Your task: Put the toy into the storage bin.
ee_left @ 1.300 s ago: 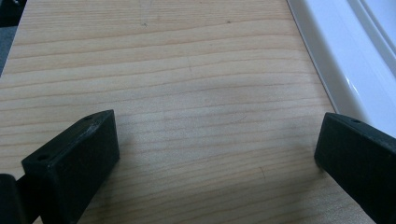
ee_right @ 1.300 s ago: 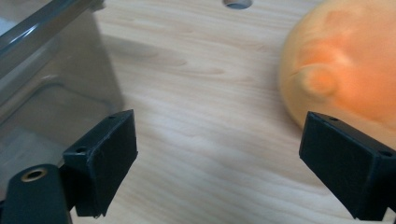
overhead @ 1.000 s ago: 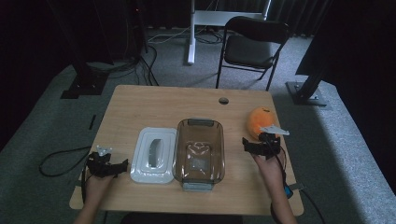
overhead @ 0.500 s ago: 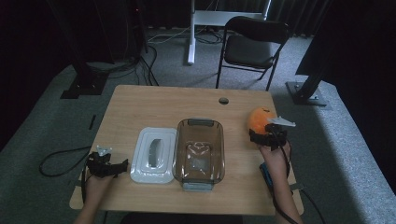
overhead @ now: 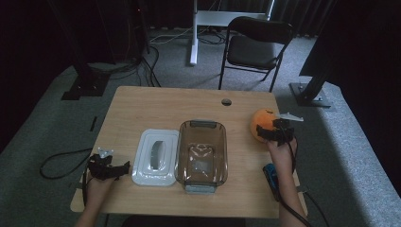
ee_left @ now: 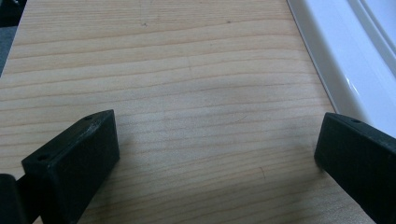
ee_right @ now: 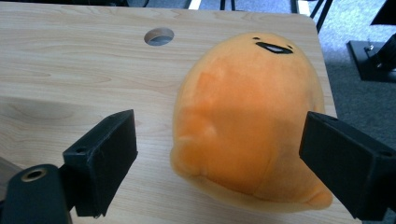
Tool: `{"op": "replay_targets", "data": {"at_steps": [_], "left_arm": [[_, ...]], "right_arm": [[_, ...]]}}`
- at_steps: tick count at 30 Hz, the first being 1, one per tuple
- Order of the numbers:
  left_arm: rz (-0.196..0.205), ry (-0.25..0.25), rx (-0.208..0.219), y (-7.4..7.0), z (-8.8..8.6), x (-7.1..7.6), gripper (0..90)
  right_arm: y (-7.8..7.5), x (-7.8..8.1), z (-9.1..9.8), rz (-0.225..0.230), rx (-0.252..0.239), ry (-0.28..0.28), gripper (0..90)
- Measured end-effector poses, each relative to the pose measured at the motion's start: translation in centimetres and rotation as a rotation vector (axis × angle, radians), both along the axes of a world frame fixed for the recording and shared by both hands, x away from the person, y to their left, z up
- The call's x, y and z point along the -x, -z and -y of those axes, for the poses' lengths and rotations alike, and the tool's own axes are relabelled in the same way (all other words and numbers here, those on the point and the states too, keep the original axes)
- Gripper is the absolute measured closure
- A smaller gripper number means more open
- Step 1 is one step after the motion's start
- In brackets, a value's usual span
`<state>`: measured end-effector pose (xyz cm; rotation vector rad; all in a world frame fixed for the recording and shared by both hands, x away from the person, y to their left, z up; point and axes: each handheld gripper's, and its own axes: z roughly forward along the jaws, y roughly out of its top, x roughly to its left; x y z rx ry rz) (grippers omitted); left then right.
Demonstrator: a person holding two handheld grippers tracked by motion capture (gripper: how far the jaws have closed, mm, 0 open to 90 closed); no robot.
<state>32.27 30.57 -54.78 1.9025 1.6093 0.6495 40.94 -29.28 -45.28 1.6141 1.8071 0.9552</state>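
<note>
The orange plush toy (overhead: 263, 124) is found at the right edge of the table (overhead: 189, 101), toward the far right corner, lying on the wood with its small embroidered face turned to the far edge. Over the last second the right gripper (overhead: 279, 135) has been brought forward from a spot nearer the front edge until its jaws now flank the toy; in the right gripper view the plush toy (ee_right: 250, 116) is seen between the two black jaws, which are spread wide, the right one close against the plush and the left one standing clear of it with bare wood between. Nothing is clamped yet, so the approach is judged to be nearly finished and the squeeze to be the step in hand.

Nearest the front edge, at the front left corner, the left gripper (overhead: 108, 166) is rested on the table, unmoved over the same second; in the left gripper view its jaws are held wide apart over bare wood, gripping nothing, with the rim of the white lid (ee_left: 355, 70) just beside the right jaw.

Farther in, the white lid (overhead: 156, 156) is laid flat, touching or almost touching the clear brown container (overhead: 202, 153) at the middle of the table, which stands open and appears empty. A blue object (overhead: 270, 175) is seen beside the right forearm, too small to identify. Near the far edge a round cable hole (overhead: 226, 101) is cut into the wood. The open container suggests where the toy is meant to be carried.
</note>
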Motion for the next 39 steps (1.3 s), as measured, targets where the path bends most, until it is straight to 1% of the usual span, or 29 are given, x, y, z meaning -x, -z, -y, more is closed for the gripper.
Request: {"op": "replay_targets", "data": {"at_steps": [1,3,8,9,10,12,14,15,17,21,28,31,33,35,39], "left_arm": [[0.000,0.000,0.000,0.0,0.0,0.0,0.2],[0.000,0.000,0.000,0.0,0.0,0.0,0.2],[0.001,0.000,0.000,0.0,0.0,0.0,0.2],[0.000,0.000,0.000,0.0,0.0,0.0,0.2],[0.001,0.000,0.000,0.0,0.0,0.0,0.3],[0.000,0.000,0.000,0.0,0.0,0.0,0.2],[0.001,0.000,0.000,0.0,0.0,0.0,0.2],[0.001,0.000,0.001,0.0,0.0,0.0,0.3],[0.001,0.000,0.000,0.0,0.0,0.0,0.3],[0.000,0.000,0.000,0.0,0.0,0.0,0.2],[0.000,0.000,0.000,0.0,0.0,0.0,0.2],[0.001,0.000,0.000,0.0,0.0,0.0,0.2],[0.000,0.000,0.000,0.0,0.0,0.0,0.2],[0.001,0.000,0.000,0.0,0.0,0.0,0.2],[0.001,0.000,0.000,0.0,0.0,0.0,0.2]], "right_arm": [[0.1,-0.2,0.1,0.000,0.004,0.006,10.6],[0.2,-0.5,0.3,-0.008,-0.007,0.008,10.6],[0.7,-1.5,0.6,-0.032,0.014,0.030,10.6],[0.7,-1.5,0.6,-0.032,0.014,0.030,10.6],[0.8,-1.8,0.8,-0.036,0.007,0.037,10.6],[0.8,-2.1,0.8,-0.041,0.012,0.042,10.6],[0.8,-2.5,1.0,-0.044,0.006,0.043,10.6],[0.8,-2.7,1.0,-0.043,0.013,0.046,10.6],[0.7,-2.8,1.0,-0.047,0.011,0.049,10.6],[0.8,-3.6,1.3,-0.059,0.015,0.057,10.6],[1.6,-4.7,1.5,-0.103,0.025,0.071,10.6],[2.0,-4.9,1.5,-0.115,0.013,0.073,10.5],[2.2,-5.0,1.6,-0.124,-0.003,0.070,10.5],[2.6,-5.0,1.3,-0.133,-0.007,0.063,10.5],[3.0,-4.9,1.0,-0.130,0.002,0.061,10.6]]}}
